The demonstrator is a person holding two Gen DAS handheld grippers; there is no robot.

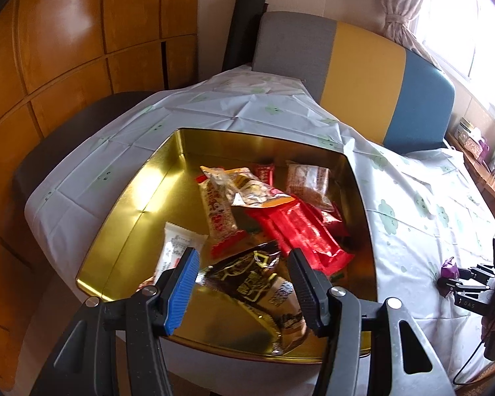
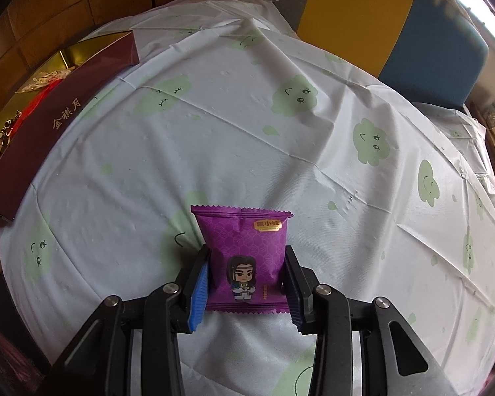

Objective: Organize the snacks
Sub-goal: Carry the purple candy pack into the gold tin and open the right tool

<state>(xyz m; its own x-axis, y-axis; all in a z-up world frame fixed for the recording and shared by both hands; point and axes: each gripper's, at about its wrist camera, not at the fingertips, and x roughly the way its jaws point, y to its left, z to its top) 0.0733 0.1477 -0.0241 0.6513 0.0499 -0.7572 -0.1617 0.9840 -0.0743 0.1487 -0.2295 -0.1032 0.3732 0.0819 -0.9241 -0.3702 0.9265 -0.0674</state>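
Right gripper point(image 2: 247, 283) clamps a purple snack packet point(image 2: 244, 257) on both side edges; its gold label is too small to read, a cartoon figure below it. The packet lies on the cloud-print tablecloth point(image 2: 280, 151), wide bare cloth beyond it. At far left sits the maroon tin point(image 2: 59, 115), gold characters on its wall. Left gripper point(image 1: 244, 283) hangs open above the tin's gold interior point(image 1: 142, 184), over a dark gold-lettered packet point(image 1: 264, 283); red packets point(image 1: 300, 231) crowd the right side, and the far left corner is bare.
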